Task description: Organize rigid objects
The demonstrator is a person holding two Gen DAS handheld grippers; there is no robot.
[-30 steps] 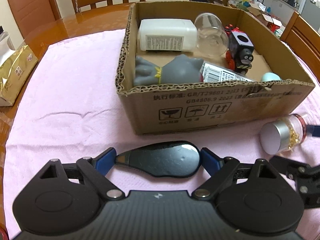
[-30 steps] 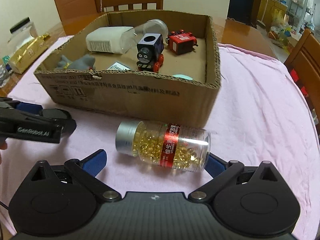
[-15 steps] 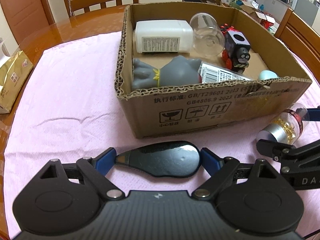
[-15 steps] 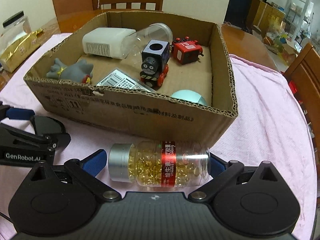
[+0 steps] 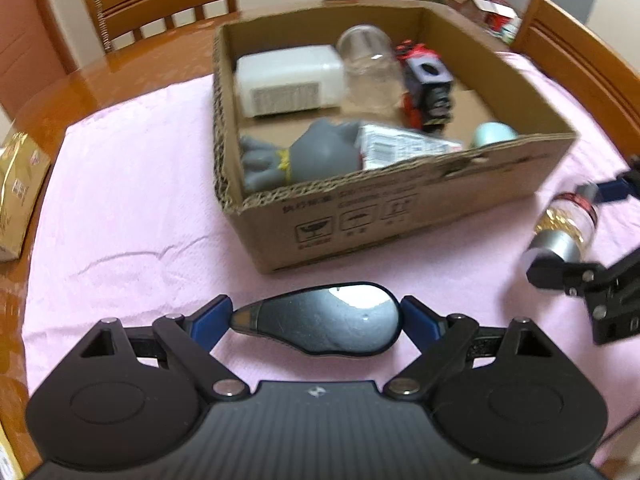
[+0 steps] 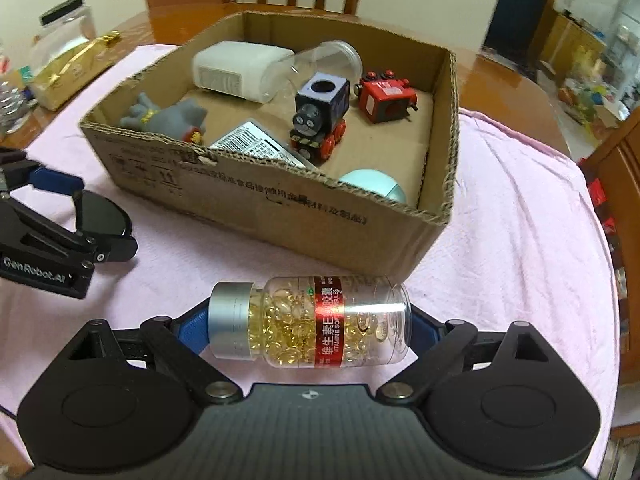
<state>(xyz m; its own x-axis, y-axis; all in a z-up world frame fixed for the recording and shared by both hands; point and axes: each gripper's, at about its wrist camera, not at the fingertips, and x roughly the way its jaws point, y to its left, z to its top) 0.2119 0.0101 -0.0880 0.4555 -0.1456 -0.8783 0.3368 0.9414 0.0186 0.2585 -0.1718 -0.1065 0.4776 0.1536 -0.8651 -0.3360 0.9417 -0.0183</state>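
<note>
My left gripper (image 5: 318, 318) is shut on a flat black oval object (image 5: 320, 316), held sideways above the pink cloth in front of the cardboard box (image 5: 400, 208). My right gripper (image 6: 310, 322) is shut on a clear capsule bottle (image 6: 310, 320) with a silver cap and red label, held sideways near the box's front right corner (image 6: 432, 224). The bottle also shows in the left wrist view (image 5: 564, 228). The left gripper also shows in the right wrist view (image 6: 72, 224). The box holds a white bottle (image 6: 236, 70), a clear jar (image 6: 324, 60), a black toy train (image 6: 320, 116), a red toy (image 6: 386, 96), a grey figure (image 6: 168, 118) and a teal object (image 6: 372, 184).
A pink cloth (image 5: 120, 200) covers the wooden table. A gold packet (image 5: 18, 184) lies at the left edge, with a clear jar (image 6: 64, 28) behind it. Wooden chairs stand behind (image 5: 160, 0) and to the right (image 5: 580, 60) of the table.
Both grippers have risen with their objects, so I look further down into the box. The capsule bottle has left the cloth and is held higher, near the box's front right corner.
</note>
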